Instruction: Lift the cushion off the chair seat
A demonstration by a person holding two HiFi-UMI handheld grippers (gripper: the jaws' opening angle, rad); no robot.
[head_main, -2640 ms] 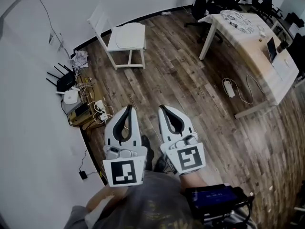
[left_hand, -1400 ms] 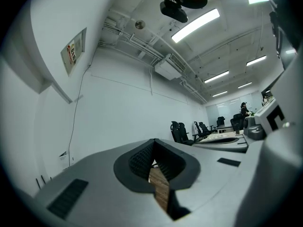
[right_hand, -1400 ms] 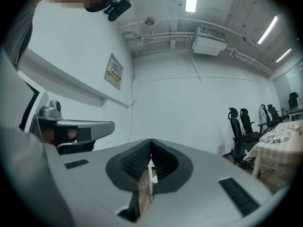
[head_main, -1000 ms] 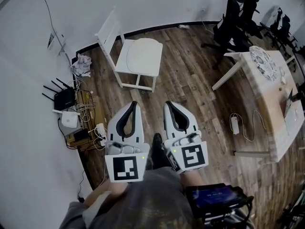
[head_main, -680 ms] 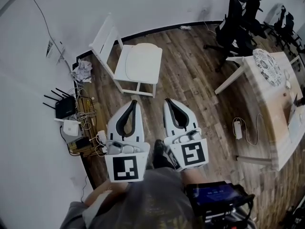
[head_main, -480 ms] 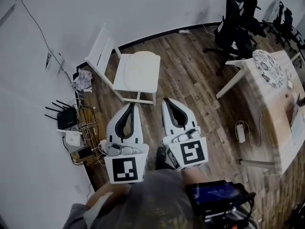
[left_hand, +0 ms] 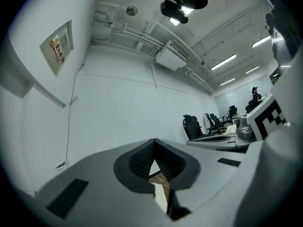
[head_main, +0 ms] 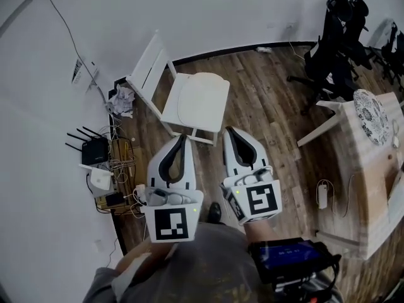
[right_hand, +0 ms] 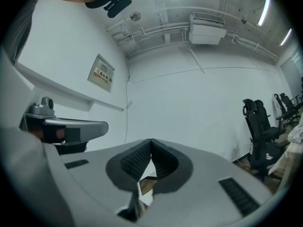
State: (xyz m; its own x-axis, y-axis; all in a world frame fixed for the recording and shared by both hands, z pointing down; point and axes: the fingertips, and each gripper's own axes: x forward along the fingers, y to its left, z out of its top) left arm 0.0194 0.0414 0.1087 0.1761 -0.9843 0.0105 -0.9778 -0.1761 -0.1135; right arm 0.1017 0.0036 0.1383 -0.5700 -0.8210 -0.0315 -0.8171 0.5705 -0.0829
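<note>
A white chair (head_main: 151, 68) stands by the wall in the head view, with a pale round cushion (head_main: 202, 100) lying flat on its seat. My left gripper (head_main: 182, 137) and right gripper (head_main: 228, 131) are held level side by side, their tips just short of the seat's near edge. Both are shut, tips meeting, nothing between them. In the left gripper view the left gripper (left_hand: 154, 141) shows closed jaws with a sliver of chair seen through the gap; the right gripper (right_hand: 151, 141) looks the same in the right gripper view.
A router, white box and tangled cables (head_main: 104, 169) lie on the floor at the left by the wall. Crumpled paper (head_main: 121, 100) sits beside the chair. A light wooden table (head_main: 372, 144) is at the right, black office chairs (head_main: 341, 36) behind it.
Both grippers have advanced toward the chair, which now sits nearer in the head view, its seat edge right at the jaw tips. Both jaws stayed shut.
</note>
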